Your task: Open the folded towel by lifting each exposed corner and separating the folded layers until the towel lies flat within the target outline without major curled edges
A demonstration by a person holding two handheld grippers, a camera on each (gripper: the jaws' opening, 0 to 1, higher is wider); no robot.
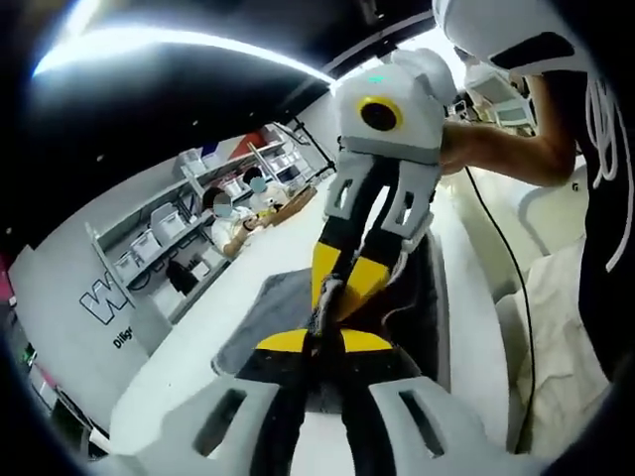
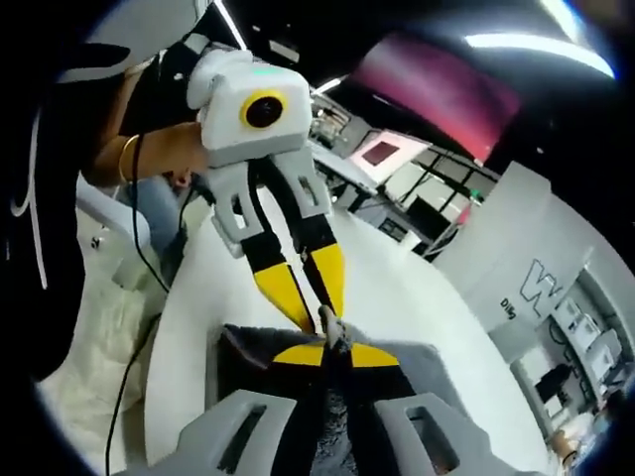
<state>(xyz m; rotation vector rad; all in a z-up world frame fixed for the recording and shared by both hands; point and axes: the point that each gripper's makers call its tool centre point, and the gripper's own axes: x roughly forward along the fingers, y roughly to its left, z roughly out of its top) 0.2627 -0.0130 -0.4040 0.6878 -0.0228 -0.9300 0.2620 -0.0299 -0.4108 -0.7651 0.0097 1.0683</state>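
The left claw (image 1: pixel 325 342) is closed down to a narrow pinch on a raised ridge of the grey towel (image 1: pixel 268 307), its yellow tips meeting at the cloth. The right claw (image 2: pixel 325 352) is likewise drawn narrow on the same ridge, and the two claws face each other with tips almost touching, the right one entering the left gripper view from 12 o'clock.

Progress: the towel lies on the white surface (image 1: pixel 198 347) and is not yet flat. Both claws hold a fold at its middle, so layer separation is judged under way but early. Spreading, flattening of edges and placement remain. A dark mat (image 2: pixel 238 362) shows under the towel; whether this marks the target outline cannot be told.

Differences between views: the left gripper view shows the towel's flat grey part reaching toward 9 o'clock, with shelving (image 1: pixel 164 233) and seated people beyond. The right gripper view shows the towel's near edge over the dark mat, and a wall screen (image 2: pixel 382 154) toward 1 o'clock.
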